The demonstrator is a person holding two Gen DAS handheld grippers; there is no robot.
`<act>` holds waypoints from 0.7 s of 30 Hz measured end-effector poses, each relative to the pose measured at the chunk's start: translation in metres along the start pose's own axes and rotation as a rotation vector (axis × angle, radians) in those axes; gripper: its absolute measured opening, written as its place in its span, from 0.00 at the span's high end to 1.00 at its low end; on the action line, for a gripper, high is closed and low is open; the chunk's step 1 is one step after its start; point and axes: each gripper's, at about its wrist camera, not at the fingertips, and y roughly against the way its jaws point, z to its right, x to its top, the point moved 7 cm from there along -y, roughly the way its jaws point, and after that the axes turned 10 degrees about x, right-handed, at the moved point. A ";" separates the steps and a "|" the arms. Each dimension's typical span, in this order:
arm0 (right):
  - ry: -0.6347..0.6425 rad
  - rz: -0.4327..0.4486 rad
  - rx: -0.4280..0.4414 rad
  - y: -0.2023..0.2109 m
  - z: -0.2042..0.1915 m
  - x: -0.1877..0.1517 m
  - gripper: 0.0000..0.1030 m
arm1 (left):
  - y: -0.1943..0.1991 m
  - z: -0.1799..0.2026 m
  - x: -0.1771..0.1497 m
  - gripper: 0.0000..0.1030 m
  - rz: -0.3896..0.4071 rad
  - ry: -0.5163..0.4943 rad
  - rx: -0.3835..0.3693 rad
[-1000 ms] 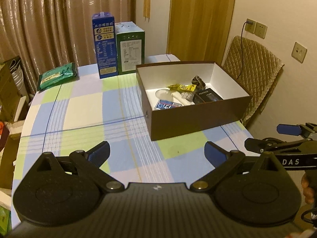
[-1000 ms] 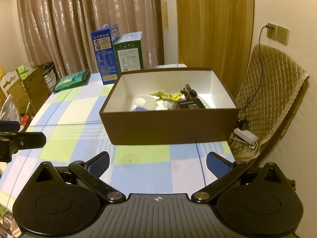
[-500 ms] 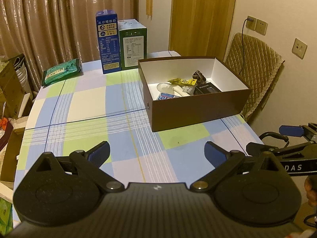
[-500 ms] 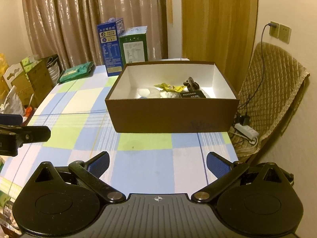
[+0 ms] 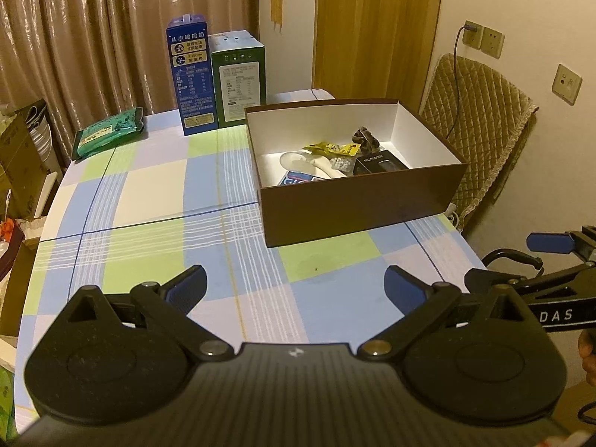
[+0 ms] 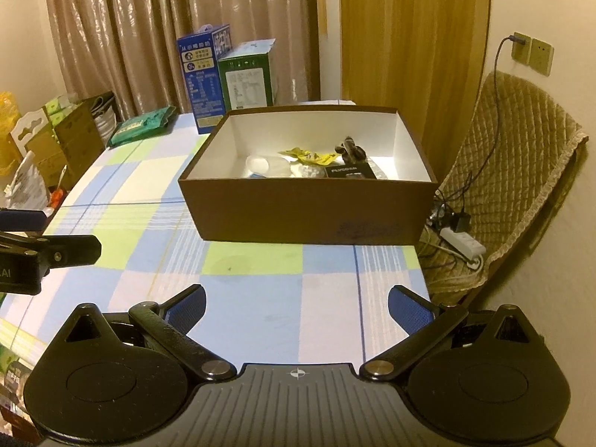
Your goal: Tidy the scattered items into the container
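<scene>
Both held above the near end of the checked tablecloth [image 5: 149,193], left gripper [image 5: 294,287] and right gripper [image 6: 296,303] alike spread wide and holding nothing. Brown cardboard box [image 6: 309,212] at the far right of the table, containing a yellow packet [image 6: 311,155], white spoon [image 5: 313,162], small black box [image 6: 348,171] (other contents unclear). Behind, upright blue carton [image 5: 192,78] touching a green carton [image 5: 238,78]; green pouch [image 5: 108,132] far left.

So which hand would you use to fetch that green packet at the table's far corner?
Probably the left gripper: the flat green plastic packet lies on its side of the checked table, while the brown cardboard box stands before the right gripper. Both are open and empty.
</scene>
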 end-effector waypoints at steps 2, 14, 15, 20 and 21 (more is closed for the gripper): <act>0.003 -0.002 0.007 0.000 0.004 0.001 0.02 | -0.002 0.004 0.001 0.03 -0.003 0.000 0.005; 0.015 -0.023 0.042 -0.006 0.026 0.005 0.02 | -0.010 0.026 0.005 0.03 -0.016 0.009 0.029; 0.017 -0.025 0.044 -0.007 0.028 0.006 0.02 | -0.011 0.027 0.005 0.03 -0.017 0.011 0.031; 0.022 -0.028 0.051 -0.009 0.035 0.007 0.02 | -0.016 0.034 0.008 0.03 -0.019 0.018 0.035; 0.024 -0.029 0.052 -0.010 0.037 0.008 0.02 | -0.017 0.036 0.008 0.03 -0.019 0.019 0.036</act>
